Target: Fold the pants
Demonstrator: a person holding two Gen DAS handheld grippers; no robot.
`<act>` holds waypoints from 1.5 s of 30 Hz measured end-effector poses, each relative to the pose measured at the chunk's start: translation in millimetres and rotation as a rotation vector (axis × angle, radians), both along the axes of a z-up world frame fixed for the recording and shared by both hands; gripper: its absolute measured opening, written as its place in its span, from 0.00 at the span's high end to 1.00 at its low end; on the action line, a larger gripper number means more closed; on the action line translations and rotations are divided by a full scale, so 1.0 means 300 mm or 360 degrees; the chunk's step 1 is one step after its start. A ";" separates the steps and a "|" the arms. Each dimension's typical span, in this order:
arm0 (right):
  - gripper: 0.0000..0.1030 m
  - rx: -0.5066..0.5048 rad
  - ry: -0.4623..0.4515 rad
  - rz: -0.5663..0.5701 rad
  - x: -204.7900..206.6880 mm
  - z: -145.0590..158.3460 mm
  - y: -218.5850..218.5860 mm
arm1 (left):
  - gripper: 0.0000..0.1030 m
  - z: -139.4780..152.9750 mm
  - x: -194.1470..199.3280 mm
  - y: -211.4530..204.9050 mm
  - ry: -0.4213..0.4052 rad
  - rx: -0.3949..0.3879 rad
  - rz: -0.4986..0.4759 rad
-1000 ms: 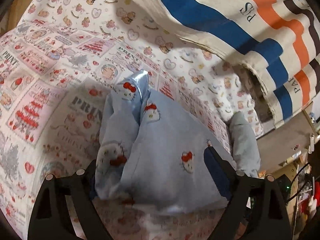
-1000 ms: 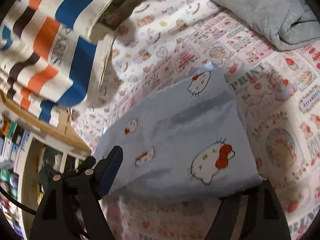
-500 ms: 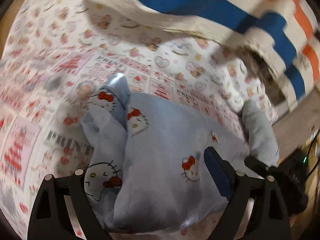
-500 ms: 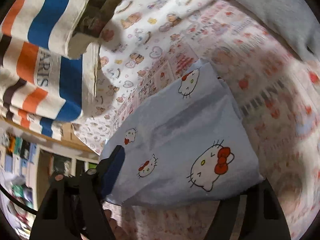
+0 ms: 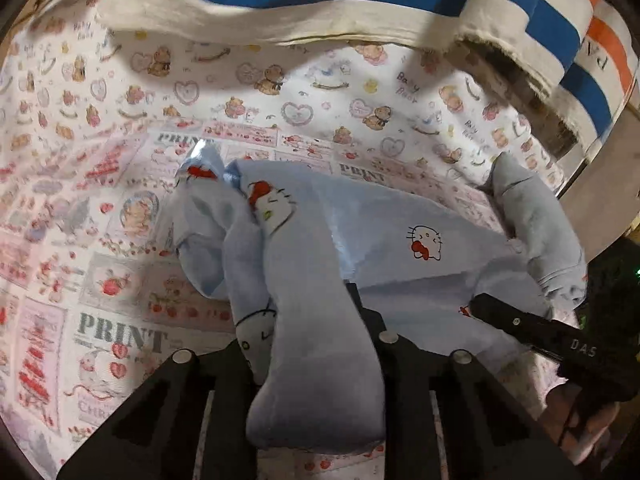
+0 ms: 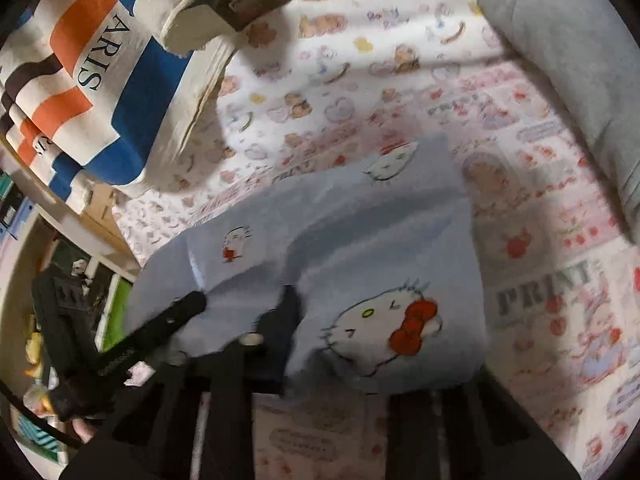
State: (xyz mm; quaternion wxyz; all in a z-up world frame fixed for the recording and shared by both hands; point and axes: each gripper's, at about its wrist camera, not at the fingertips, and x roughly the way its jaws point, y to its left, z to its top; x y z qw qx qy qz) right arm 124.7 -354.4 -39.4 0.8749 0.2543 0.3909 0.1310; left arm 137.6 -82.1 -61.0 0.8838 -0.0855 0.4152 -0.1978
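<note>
Left wrist view: pale blue pants (image 5: 400,248) printed with cat faces and red bows lie on a bedsheet (image 5: 120,320) marked "PRINT". Left gripper (image 5: 308,344) is clamped on a bunched fold. Right gripper (image 6: 352,340) pinches the opposite edge, its far finger hidden under cloth. Striped fabric (image 6: 88,92) reading "ARIS" hangs at the sheet's far edge; grey cloth (image 6: 580,80) lies near.
</note>
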 end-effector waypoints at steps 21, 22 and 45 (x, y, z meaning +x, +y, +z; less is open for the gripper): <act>0.94 -0.0630 -0.0533 0.0019 -0.251 0.243 0.194 | 0.93 0.192 -0.226 -0.039 -0.0466 0.0277 -0.0083; 0.94 -0.0618 -0.0511 0.0018 -0.258 0.239 0.191 | 0.93 0.187 -0.231 -0.032 -0.0438 0.0265 -0.0089; 0.31 -0.0022 -0.0009 -0.0131 -0.309 -0.005 0.011 | 0.89 0.019 -0.315 0.098 0.0027 0.0050 -0.0118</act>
